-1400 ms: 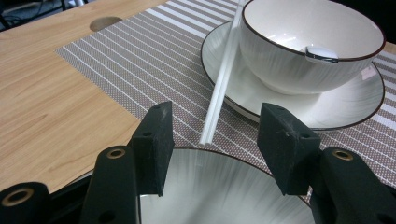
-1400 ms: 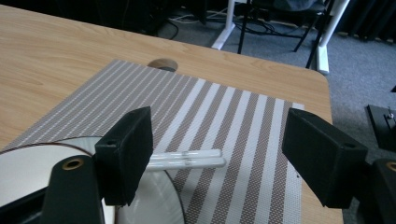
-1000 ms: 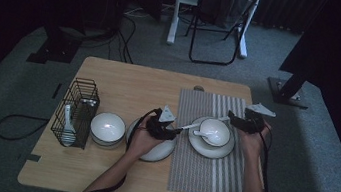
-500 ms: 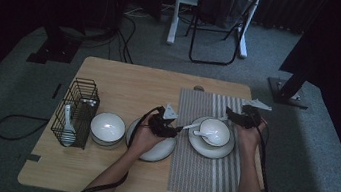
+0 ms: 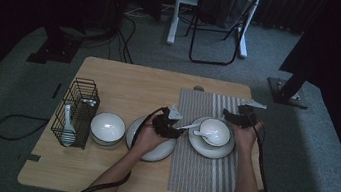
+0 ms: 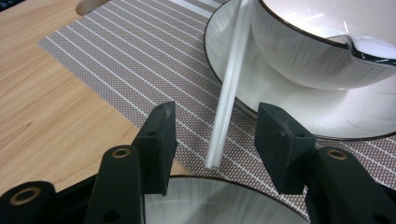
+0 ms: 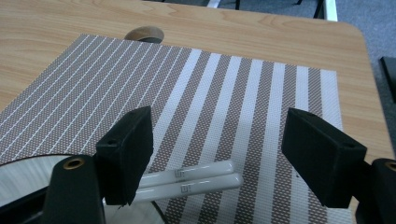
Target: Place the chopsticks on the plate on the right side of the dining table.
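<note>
1. Wooden table (image 5: 125, 82), seen from the high view, carrying a striped placemat (image 5: 203, 174) on its right half
2. Black wire basket (image 5: 77, 111) at the table's left edge, with a white spoon (image 5: 67, 124) inside it
3. Empty plate (image 5: 161, 150) just left of the placemat; the left hand rests above it
4. Saucer (image 5: 209, 144) on the placemat, bearing a white bowl (image 5: 214, 131); a second bowl (image 5: 107, 126) stands between the basket and the empty plate
5. Left gripper (image 5: 170, 126), jaws apart around the end of a white spoon handle (image 6: 229, 93) without pressing it; the handle leans on the saucer's rim and runs up beside the bowl (image 6: 317, 51)
6. Right gripper (image 5: 238, 118), at the far right edge of the saucer, jaws wide open and holding nothing
7. 2 white chopsticks (image 7: 187, 182) lying side by side on the placemat (image 7: 224, 93), between the right gripper's jaws and untouched
</note>
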